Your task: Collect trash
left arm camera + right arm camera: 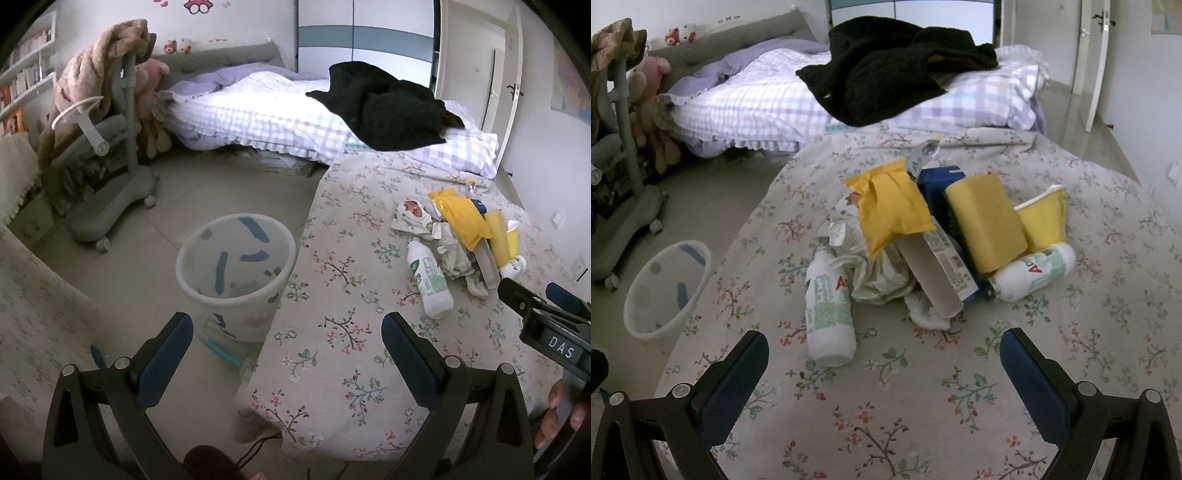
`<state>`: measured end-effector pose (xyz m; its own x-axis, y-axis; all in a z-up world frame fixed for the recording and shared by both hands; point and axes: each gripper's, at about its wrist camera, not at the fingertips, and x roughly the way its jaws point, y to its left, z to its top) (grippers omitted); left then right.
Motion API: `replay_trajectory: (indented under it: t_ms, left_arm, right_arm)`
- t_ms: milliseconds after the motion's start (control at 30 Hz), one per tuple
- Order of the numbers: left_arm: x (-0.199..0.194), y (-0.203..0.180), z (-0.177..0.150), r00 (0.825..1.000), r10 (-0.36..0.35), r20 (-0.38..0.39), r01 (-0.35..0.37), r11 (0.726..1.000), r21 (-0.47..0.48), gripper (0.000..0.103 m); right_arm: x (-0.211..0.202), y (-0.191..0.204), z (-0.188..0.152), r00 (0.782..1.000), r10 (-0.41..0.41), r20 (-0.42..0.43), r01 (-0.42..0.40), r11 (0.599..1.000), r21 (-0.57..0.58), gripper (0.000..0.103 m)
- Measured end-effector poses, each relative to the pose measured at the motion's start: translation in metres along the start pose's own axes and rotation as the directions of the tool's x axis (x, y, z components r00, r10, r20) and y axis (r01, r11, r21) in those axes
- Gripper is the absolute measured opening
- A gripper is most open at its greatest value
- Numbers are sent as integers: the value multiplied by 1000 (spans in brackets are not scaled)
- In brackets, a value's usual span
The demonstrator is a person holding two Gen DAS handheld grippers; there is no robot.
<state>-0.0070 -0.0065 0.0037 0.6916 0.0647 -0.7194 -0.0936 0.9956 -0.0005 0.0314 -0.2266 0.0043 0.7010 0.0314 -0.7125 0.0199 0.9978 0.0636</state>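
A pile of trash lies on the floral bedspread (pixel 886 398): a white bottle (pixel 829 314) lying at the near left, a second white bottle (pixel 1034 273) at the right, a yellow padded envelope (pixel 894 206), a yellow sponge (pixel 986 221), a yellow cup (pixel 1045 218), an open blue carton (pixel 938 266) and crumpled paper (pixel 882 277). The pile also shows in the left wrist view (pixel 465 236). My right gripper (pixel 884 354) is open and empty, just short of the pile. My left gripper (pixel 288 343) is open and empty, over the bed's edge beside the white trash bin (pixel 236 266).
The bin stands on the tiled floor (pixel 177 199) at the bed's left side; it also shows in the right wrist view (pixel 665 288). A grey wheeled chair (pixel 107 162) draped with a brown blanket stands beyond it. A black garment (pixel 886 66) lies on the checked duvet (pixel 757 103).
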Motion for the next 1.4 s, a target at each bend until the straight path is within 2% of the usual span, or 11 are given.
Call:
replay_trajectory:
  t_ms: [733, 833, 900, 967, 1067, 1200, 1300, 1400]
  left_arm:
    - [-2, -4, 7, 1000, -2, 15, 2, 1000, -21, 103]
    - [-2, -8, 12, 998, -63, 21, 63, 998, 6, 103]
    - [2, -12, 19, 993, -116, -7, 116, 993, 25, 103]
    - [10, -16, 29, 983, -174, -58, 175, 984, 19, 103]
    - [29, -30, 43, 955, -238, -176, 246, 969, 23, 103]
    - [57, -59, 60, 938, -228, -259, 252, 966, 62, 103]
    - [85, -74, 61, 910, -261, -323, 286, 958, 31, 102]
    - [110, -91, 55, 873, -324, -364, 342, 939, -14, 99]
  right_arm:
    - [-7, -6, 12, 1000, -16, 16, 16, 1000, -4, 103]
    - [-8, -12, 25, 1000, -13, -14, 13, 1000, -15, 103]
    - [-9, -20, 37, 999, -10, -35, 9, 1000, -18, 103]
    - [-7, -32, 52, 998, -18, -52, 17, 1000, -17, 103]
    - [1, -53, 71, 996, -21, -89, 20, 1000, -12, 103]
    - [28, -86, 88, 986, -14, -168, 20, 999, 34, 103]
    - [50, -115, 87, 976, -4, -217, 27, 995, 101, 102]
    - [75, -145, 80, 956, 27, -293, 31, 981, 192, 92]
